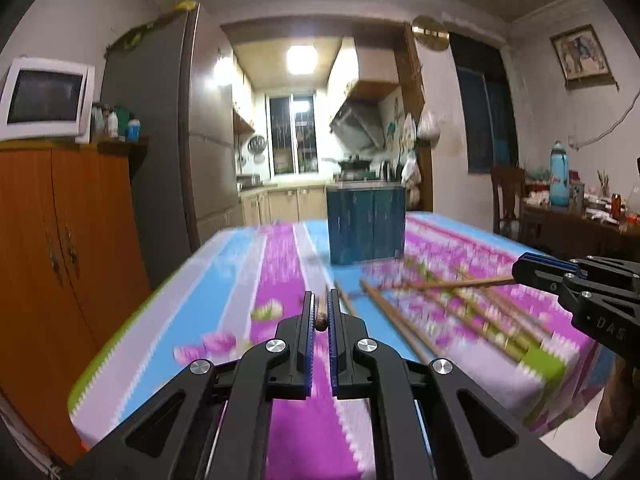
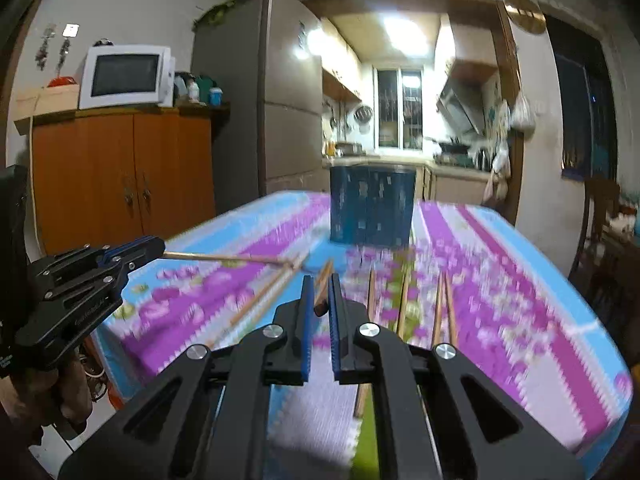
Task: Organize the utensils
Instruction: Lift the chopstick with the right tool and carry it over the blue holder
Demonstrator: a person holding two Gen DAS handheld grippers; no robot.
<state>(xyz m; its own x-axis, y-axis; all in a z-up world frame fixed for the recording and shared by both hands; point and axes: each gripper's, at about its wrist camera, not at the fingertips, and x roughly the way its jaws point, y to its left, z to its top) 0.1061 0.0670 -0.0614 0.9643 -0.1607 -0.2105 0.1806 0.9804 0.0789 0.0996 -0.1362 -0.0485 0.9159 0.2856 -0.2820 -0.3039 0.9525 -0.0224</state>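
Observation:
A dark blue utensil holder (image 1: 366, 224) (image 2: 372, 206) stands on the far part of the striped floral tablecloth. Several wooden chopsticks (image 1: 404, 326) (image 2: 442, 312) lie loose on the cloth in front of it. My left gripper (image 1: 321, 312) is shut on one chopstick (image 1: 321, 322); from the right wrist view this gripper (image 2: 160, 250) holds its chopstick (image 2: 224, 258) pointing right, above the cloth. My right gripper (image 2: 321, 296) is shut on another chopstick (image 2: 323, 286); in the left wrist view it (image 1: 516, 274) holds that chopstick (image 1: 456, 283) pointing left.
The table (image 1: 168, 320) (image 2: 560, 300) has its left edge near an orange wooden cabinet (image 1: 60, 248) with a white microwave (image 1: 44, 100) on top. A grey fridge (image 1: 188, 128) stands behind. A cluttered side table and a chair (image 1: 508, 200) stand at the right.

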